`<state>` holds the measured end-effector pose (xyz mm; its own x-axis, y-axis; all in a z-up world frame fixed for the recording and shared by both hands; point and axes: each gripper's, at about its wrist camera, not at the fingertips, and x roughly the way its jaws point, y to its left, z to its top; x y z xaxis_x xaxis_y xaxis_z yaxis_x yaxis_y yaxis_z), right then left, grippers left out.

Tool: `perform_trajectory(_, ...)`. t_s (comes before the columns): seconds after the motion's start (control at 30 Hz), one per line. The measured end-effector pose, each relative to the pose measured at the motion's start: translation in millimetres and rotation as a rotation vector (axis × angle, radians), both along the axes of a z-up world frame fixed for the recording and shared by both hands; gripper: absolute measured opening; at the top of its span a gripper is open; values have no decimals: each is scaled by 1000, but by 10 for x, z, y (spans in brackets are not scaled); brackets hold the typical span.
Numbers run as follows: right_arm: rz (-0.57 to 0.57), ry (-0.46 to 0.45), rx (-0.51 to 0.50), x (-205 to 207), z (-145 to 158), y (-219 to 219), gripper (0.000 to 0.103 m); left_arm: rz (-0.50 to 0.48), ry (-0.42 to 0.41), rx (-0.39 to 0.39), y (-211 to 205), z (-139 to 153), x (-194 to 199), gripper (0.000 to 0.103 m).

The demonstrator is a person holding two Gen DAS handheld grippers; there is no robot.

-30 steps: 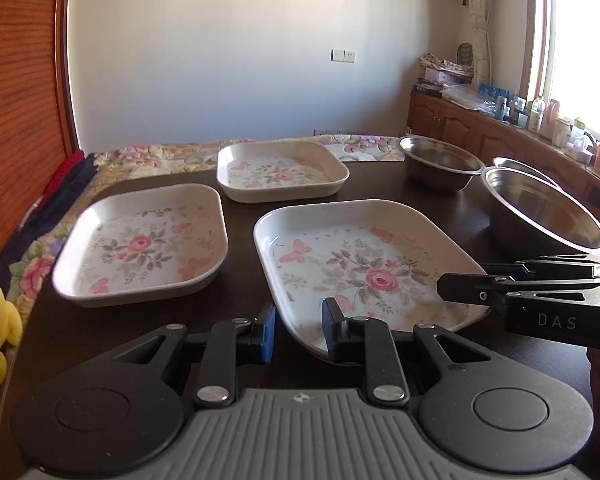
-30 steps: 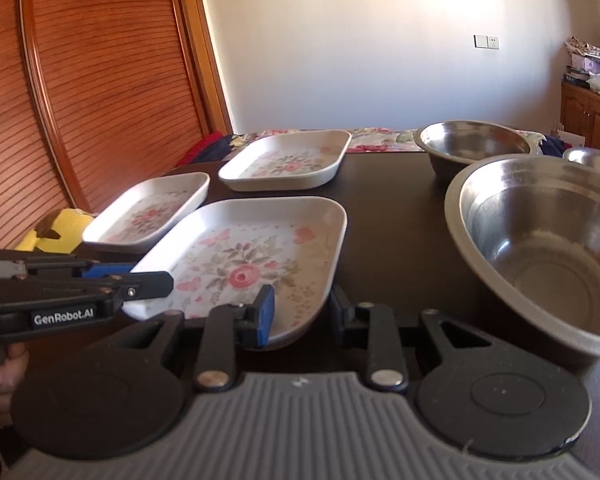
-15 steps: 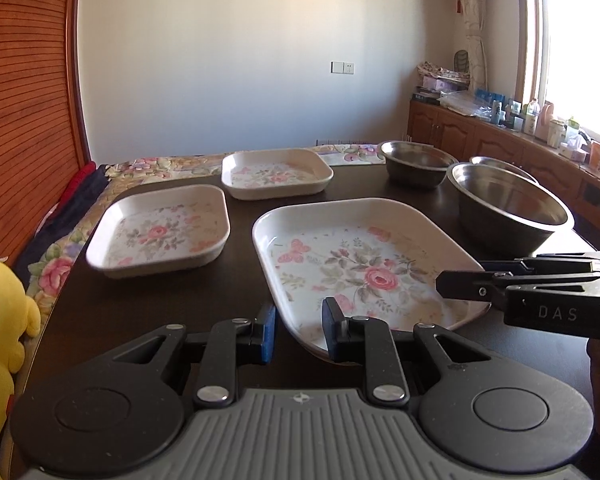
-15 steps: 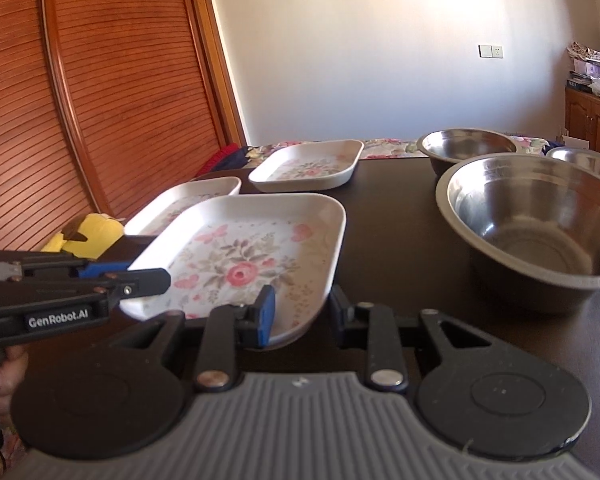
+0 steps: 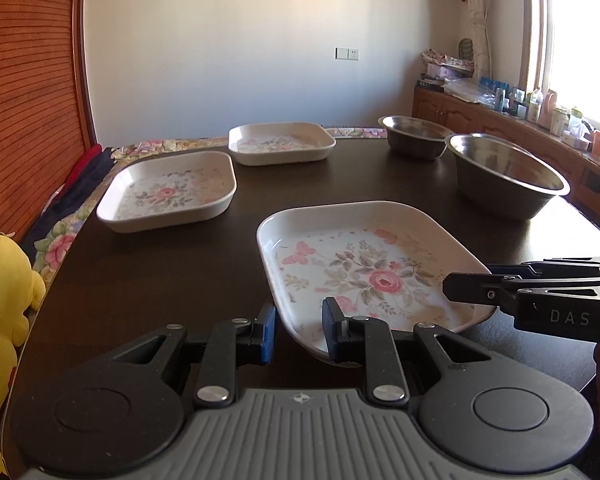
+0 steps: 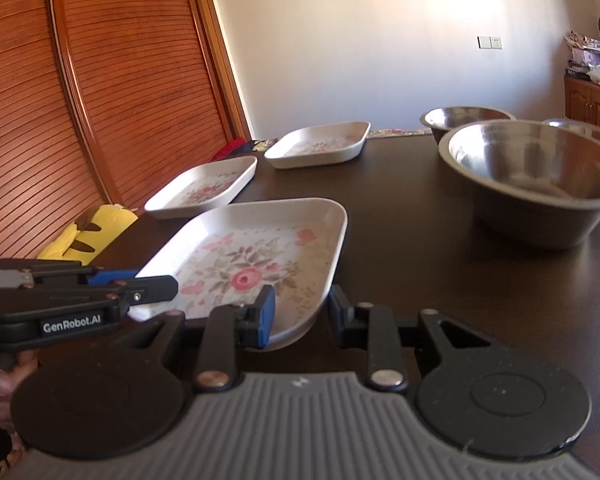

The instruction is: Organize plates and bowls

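A large floral plate [image 5: 364, 264] lies nearest on the dark table; it also shows in the right wrist view [image 6: 260, 256]. My left gripper [image 5: 299, 334] is open, its jaws straddling the plate's near left corner. My right gripper [image 6: 302, 314] is open, its jaws straddling the plate's near right corner. A medium floral plate [image 5: 168, 190] and a small floral plate [image 5: 280, 142] lie further back on the left. A big steel bowl [image 5: 504, 174] and a smaller steel bowl [image 5: 414, 130] stand at the right; the big bowl [image 6: 536, 176] is close in the right wrist view.
The dark table [image 5: 160, 272] ends close in front. A yellow plush toy [image 5: 4, 288] sits off its left edge. A wooden slatted door [image 6: 100, 100] is at the left. A cluttered cabinet counter [image 5: 540, 120] runs along the right under the window.
Both cameras have dropped lower and pulled back toward the table's near edge; the plates and bowls look farther and flatter. Both grippers stay open at the large plate's near corners.
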<state>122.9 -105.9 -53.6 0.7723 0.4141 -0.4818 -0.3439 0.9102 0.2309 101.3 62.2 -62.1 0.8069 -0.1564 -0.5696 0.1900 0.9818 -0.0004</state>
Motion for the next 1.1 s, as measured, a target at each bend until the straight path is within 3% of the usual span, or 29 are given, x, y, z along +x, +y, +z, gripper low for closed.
perform_trajectory(0.7, 4, 0, 11, -73, -74, 27, 31, 17, -3, -10, 55, -65, 18, 27)
perform_trajectory(0.83, 5, 3, 26, -57, -79, 5, 33, 33, -10, -13, 76, -50, 14, 41)
perform_trajectory(1.1, -29, -22, 38, -74, -16, -80, 42, 35, -39, -20, 113, 54, -40, 60)
